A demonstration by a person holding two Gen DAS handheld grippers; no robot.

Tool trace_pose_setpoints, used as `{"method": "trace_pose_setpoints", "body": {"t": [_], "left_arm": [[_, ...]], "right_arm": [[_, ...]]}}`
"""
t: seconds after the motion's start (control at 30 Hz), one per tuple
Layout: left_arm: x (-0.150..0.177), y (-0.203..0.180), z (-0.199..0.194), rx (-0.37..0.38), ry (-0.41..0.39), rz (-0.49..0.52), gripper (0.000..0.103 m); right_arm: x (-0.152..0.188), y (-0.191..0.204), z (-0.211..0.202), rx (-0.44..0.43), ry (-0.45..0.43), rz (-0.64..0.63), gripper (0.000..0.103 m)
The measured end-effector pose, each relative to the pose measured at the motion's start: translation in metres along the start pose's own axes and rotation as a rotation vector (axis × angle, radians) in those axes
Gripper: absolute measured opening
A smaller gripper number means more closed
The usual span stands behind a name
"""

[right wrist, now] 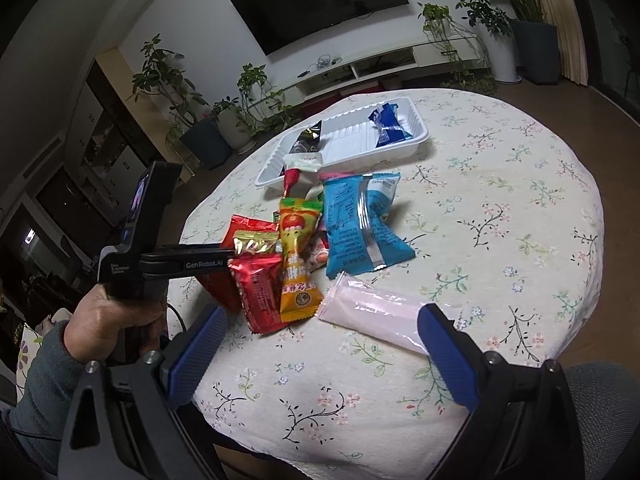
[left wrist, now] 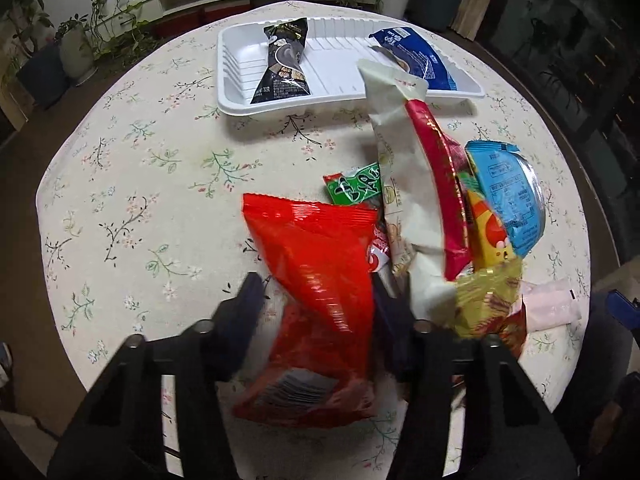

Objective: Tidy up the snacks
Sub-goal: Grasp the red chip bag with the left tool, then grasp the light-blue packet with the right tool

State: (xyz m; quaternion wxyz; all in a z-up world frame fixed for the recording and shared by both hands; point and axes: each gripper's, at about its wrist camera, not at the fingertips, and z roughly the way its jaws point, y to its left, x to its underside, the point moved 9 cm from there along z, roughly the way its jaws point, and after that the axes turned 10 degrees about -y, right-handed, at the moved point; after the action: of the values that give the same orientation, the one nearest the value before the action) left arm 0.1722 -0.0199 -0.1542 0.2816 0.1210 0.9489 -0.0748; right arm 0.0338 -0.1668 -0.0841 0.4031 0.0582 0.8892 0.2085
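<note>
The left gripper (left wrist: 316, 296) is clamped on the red snack bag (left wrist: 316, 280), its jaws drawn in against the bag's crinkled sides at the near edge of the pile, presumably so it can be carried to the white tray (left wrist: 240, 92). Beyond it, mixed packets are heaped on the desk (left wrist: 140, 200), and a black packet (left wrist: 285, 60) and a blue packet (left wrist: 416, 56) are already laid in the tray. The right gripper (right wrist: 320, 344) is held wide apart, empty, above a pink pouch (right wrist: 372, 312).
</note>
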Motion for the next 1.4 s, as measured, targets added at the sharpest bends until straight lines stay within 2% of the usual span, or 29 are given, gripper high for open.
{"method": "trace_pose_setpoints", "body": {"t": [0.27,0.43,0.6,0.73,1.0,1.07,1.13,1.2,1.4], "left_arm": [[0.003,0.01,0.009,-0.012,0.011,-0.016,0.047],[0.004,0.009,0.006,0.013,-0.001,-0.011,0.035],[0.012,0.017,-0.005,0.052,-0.022,-0.072,0.032],[0.024,0.023,-0.015,0.069,-0.034,-0.113,0.032],[0.038,0.029,-0.028,0.099,-0.047,-0.164,0.032],[0.04,0.029,-0.029,0.106,-0.05,-0.169,0.032],[0.04,0.03,-0.029,0.111,-0.051,-0.172,0.032],[0.04,0.029,-0.029,0.112,-0.052,-0.172,0.032],[0.039,0.029,-0.029,0.118,-0.055,-0.176,0.032]], "right_arm": [[0.002,-0.001,0.002,0.012,0.012,-0.009,0.099],[0.0,-0.001,0.004,0.028,0.026,-0.043,0.098],[-0.013,-0.009,0.012,0.071,0.058,-0.096,0.088],[-0.025,-0.018,0.035,0.125,0.122,-0.119,0.087],[-0.041,-0.027,0.097,0.168,0.212,-0.148,0.086],[-0.042,-0.034,0.109,0.174,0.235,-0.127,0.082],[-0.04,-0.039,0.117,0.168,0.256,-0.098,0.075],[-0.039,-0.039,0.123,0.138,0.271,-0.069,0.072],[-0.035,-0.035,0.134,0.113,0.292,-0.069,0.071]]}}
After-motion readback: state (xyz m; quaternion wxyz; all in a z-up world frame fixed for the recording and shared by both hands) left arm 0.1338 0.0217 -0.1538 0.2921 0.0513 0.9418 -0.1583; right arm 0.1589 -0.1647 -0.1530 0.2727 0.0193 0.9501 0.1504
